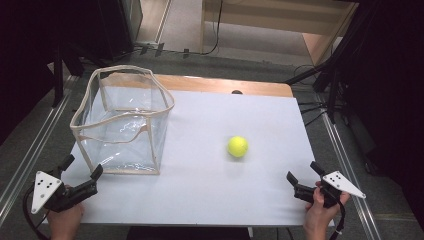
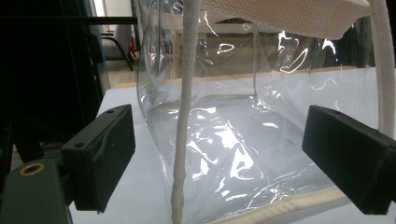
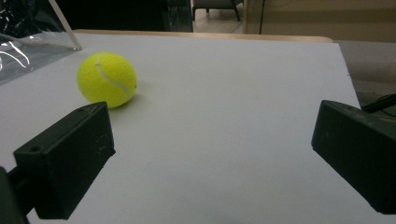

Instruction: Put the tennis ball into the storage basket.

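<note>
High view shows the left tool (image 1: 82, 167) held at the near left corner of the white tabletop (image 1: 210, 185), jaws spread wide with nothing between them, just in front of the clear bag (image 1: 122, 122) with cream piping. Left gripper view has the bag's near corner seam rising between those parted jaws, untouched. At the near right edge, the right tool (image 1: 304, 171) also gapes, holding nothing. A yellow tennis ball (image 1: 238, 146) lies on the tabletop, well apart from the right tool and right of the bag.
</note>
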